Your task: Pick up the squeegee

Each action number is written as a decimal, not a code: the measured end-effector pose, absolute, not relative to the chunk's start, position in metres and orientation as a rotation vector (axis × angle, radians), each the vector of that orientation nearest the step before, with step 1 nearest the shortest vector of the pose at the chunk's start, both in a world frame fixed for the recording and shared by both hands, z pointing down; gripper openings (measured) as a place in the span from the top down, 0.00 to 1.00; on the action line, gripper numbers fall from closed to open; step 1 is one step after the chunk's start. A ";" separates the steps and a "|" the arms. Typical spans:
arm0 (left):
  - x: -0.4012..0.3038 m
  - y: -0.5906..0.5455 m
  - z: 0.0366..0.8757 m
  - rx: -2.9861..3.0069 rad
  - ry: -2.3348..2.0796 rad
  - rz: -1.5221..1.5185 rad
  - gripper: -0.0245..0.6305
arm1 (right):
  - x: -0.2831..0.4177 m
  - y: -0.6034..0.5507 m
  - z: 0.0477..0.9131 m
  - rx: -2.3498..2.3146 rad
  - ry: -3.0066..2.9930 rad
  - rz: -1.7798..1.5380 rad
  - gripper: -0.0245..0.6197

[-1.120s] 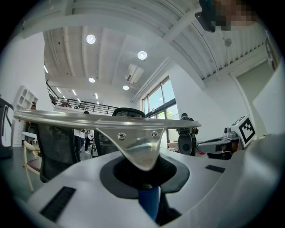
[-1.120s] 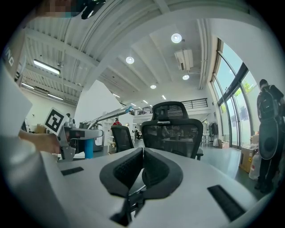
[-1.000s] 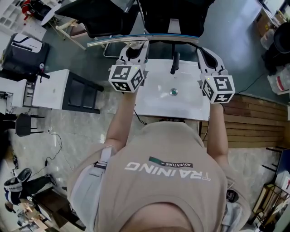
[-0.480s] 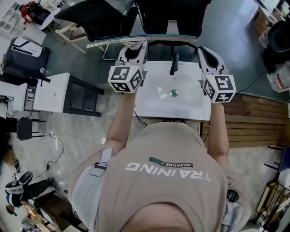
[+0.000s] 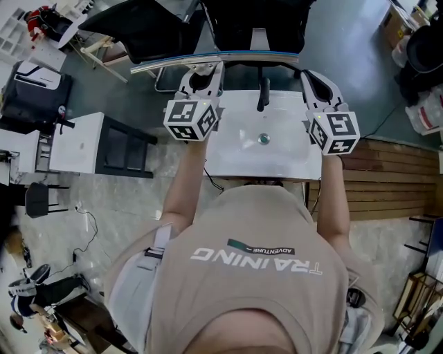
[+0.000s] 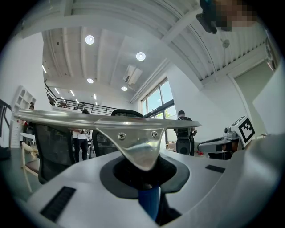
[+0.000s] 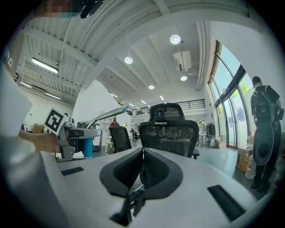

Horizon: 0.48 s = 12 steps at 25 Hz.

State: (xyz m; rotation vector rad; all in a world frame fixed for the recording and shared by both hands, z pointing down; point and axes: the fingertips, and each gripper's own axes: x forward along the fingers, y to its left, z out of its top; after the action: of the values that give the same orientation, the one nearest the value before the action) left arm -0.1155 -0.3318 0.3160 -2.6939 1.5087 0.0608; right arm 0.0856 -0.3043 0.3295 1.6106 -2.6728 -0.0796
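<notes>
The squeegee has a long metal blade point(image 5: 214, 61) and a blue handle point(image 6: 149, 202). My left gripper point(image 5: 201, 77) is shut on that handle and holds the squeegee level over the far edge of the white sink top point(image 5: 235, 155). In the left gripper view the blade point(image 6: 107, 119) crosses in front of my jaws, and the handle sits between the pads of the left gripper point(image 6: 147, 180). My right gripper point(image 5: 320, 84) hovers at the sink's right side. The black pads of the right gripper point(image 7: 142, 171) meet with nothing between them. From there the squeegee point(image 7: 104, 112) shows at the left.
The sink top has a drain point(image 5: 264, 139) and a black faucet point(image 5: 263, 95). A black office chair point(image 5: 256, 21) stands just beyond it, large in the right gripper view point(image 7: 169, 129). A white side table point(image 5: 79, 142) is at the left and wooden boards point(image 5: 387, 183) lie at the right.
</notes>
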 end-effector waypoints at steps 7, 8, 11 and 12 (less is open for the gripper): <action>-0.114 -0.332 0.317 -2.700 1.498 0.069 0.85 | 0.090 -0.302 0.330 1.627 -2.660 -0.081 0.91; -0.113 -0.332 0.317 -2.698 1.497 0.071 0.86 | 0.090 -0.302 0.330 1.626 -2.659 -0.084 0.91; -0.113 -0.333 0.314 -2.694 1.494 0.077 0.86 | 0.089 -0.302 0.325 1.619 -2.661 -0.097 0.91; -0.112 -0.334 0.314 -2.694 1.494 0.077 0.86 | 0.089 -0.303 0.324 1.617 -2.660 -0.100 0.91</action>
State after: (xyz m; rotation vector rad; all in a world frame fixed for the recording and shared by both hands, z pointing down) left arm -0.1124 -0.3336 0.3138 -2.6936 1.4939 0.0765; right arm 0.0892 -0.3028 0.3236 1.6168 -2.6605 -0.1002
